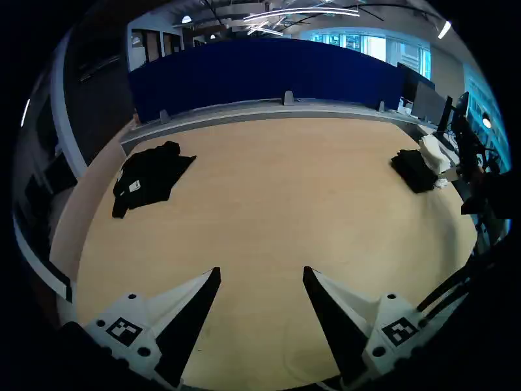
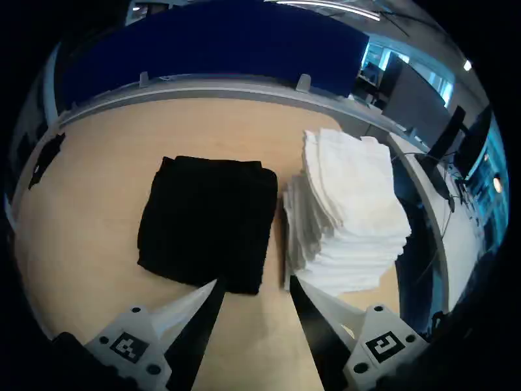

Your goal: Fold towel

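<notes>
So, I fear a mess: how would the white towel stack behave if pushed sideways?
It would probably shear or topple: the white stack is tall and its layers sit unevenly, fanned at the edges. It is likely soft and floppy, so single towels would sag if lifted.

No word, number or brand is showing clearly enough to be read. The left gripper [image 1: 260,268] is carrying a square black-and-white coded marker [image 1: 124,330] on one finger and a second one on the other finger; these are showing block patterns, not letters. The right gripper [image 2: 254,279] is carrying the same kind of markers. A small white tag [image 1: 135,186] is lying on the crumpled black cloth [image 1: 148,176], but its print is too small to make out.
</notes>
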Action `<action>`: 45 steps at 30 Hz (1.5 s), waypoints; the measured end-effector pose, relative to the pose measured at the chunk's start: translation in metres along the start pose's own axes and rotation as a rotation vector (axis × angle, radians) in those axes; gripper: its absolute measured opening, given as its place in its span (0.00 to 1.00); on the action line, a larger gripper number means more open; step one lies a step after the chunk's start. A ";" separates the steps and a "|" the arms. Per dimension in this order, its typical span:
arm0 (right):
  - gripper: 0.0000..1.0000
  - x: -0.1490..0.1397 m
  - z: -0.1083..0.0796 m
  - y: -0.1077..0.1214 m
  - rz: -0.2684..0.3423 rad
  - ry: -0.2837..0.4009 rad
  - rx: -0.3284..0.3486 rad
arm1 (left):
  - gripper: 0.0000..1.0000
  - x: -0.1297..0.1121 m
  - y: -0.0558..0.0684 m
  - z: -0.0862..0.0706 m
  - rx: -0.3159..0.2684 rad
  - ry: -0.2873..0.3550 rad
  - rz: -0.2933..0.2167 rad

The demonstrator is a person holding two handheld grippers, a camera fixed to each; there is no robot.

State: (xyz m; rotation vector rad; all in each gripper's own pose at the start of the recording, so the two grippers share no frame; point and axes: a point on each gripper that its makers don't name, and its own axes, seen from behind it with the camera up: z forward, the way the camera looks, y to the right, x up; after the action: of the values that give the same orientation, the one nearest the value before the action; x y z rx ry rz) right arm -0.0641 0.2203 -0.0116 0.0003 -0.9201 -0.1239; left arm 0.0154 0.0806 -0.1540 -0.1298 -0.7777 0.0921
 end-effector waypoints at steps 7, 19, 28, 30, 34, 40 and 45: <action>1.00 0.012 0.005 -0.028 0.017 0.035 0.051 | 0.94 0.000 0.000 -0.001 0.003 0.000 0.001; 1.00 0.023 0.017 -0.051 0.021 0.046 0.083 | 0.94 -0.004 -0.006 -0.002 0.014 -0.004 -0.003; 1.00 0.001 0.035 -0.044 0.031 -0.008 0.072 | 0.94 -0.006 -0.010 -0.001 0.023 -0.012 0.004; 1.00 -0.002 0.038 -0.043 0.037 -0.015 0.072 | 0.94 -0.006 -0.011 -0.001 0.026 -0.014 0.005; 1.00 -0.001 0.039 -0.044 0.041 -0.010 0.075 | 0.94 -0.005 -0.011 -0.001 0.027 -0.015 0.006; 1.00 0.016 0.030 -0.048 0.040 0.035 0.083 | 0.94 -0.003 -0.012 0.000 0.029 -0.014 0.000; 1.00 0.039 0.030 -0.047 0.044 0.069 0.085 | 0.94 -0.002 -0.011 0.000 0.030 -0.013 -0.003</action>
State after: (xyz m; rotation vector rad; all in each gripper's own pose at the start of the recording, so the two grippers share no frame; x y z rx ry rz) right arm -0.0696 0.1713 0.0349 0.0630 -0.8552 -0.0436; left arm 0.0143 0.0694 -0.1536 -0.0998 -0.7890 0.1013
